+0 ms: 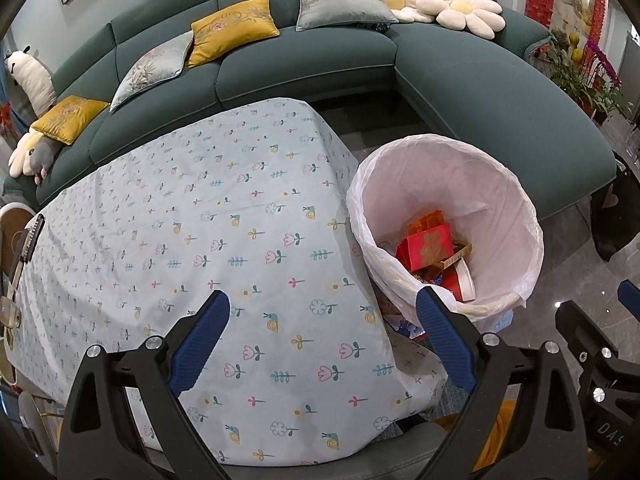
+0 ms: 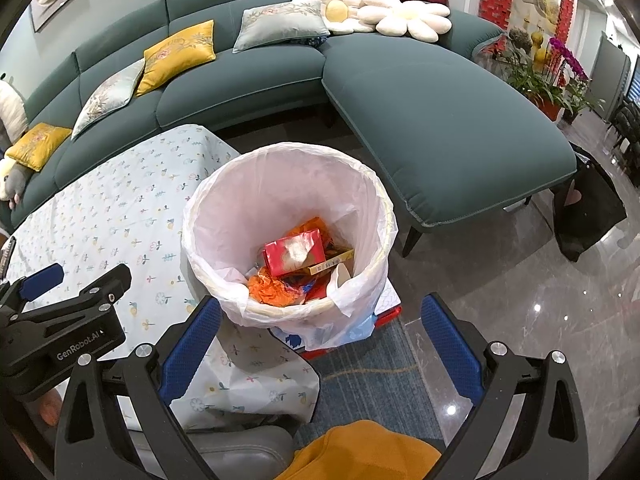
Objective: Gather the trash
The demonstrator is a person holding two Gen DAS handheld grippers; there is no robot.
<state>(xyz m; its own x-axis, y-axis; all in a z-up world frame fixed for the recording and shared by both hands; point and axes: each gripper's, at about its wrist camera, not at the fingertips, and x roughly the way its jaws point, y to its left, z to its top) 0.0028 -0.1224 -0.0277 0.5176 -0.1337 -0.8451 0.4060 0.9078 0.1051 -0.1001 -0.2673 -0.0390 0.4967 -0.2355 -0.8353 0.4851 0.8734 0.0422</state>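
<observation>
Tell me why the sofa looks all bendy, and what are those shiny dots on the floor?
In both wrist views the fisheye lens curves the sofa and darkens the corners. In the right wrist view the bright dots are lamp glare on the glossy floor. In the left wrist view the tablecloth is evenly lit and sharp, with only faint glare on the floor at right.

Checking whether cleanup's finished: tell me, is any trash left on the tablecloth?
No, the flowered tablecloth lies bare in the left wrist view, and the trash sits in the lined bin.
</observation>
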